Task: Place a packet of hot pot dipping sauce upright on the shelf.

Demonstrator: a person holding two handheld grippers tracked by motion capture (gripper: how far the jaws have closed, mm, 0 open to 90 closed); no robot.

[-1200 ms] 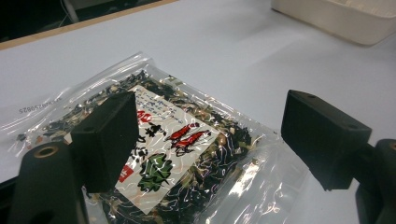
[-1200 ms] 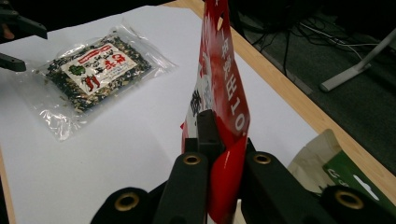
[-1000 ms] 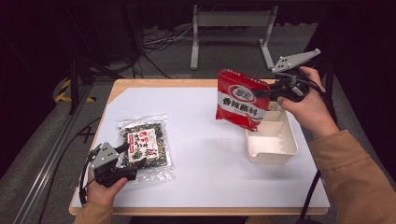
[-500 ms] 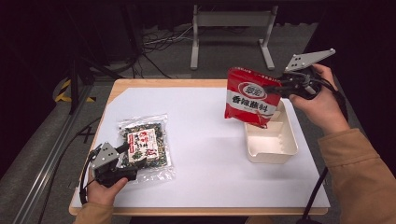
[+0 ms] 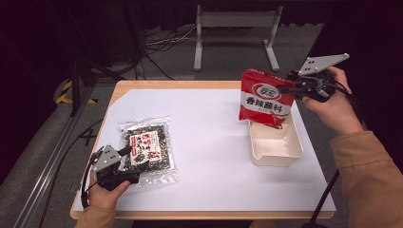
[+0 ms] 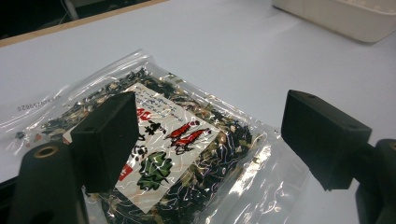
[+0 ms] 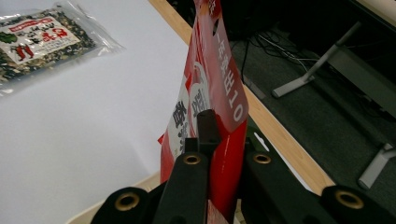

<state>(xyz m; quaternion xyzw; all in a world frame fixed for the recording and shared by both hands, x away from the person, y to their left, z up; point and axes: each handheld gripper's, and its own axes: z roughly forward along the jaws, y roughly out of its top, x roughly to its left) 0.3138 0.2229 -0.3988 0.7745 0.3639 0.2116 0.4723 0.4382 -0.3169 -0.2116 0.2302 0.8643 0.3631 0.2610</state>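
At frame right, my right gripper (image 5: pixel 291 88) pinches the red packet (image 5: pixel 262 98) over the white tray (image 5: pixel 275 151), lowering comes next; my left gripper (image 5: pixel 124 164) gapes wide above the clear bag (image 5: pixel 148 148)

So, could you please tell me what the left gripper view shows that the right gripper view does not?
The left gripper view alone shows the left claw open above the clear spice bag. The right gripper view alone shows the right claw shut on the red packet, with the floor beyond the table edge. Both show the clear spice bag, the white tray and the white table.
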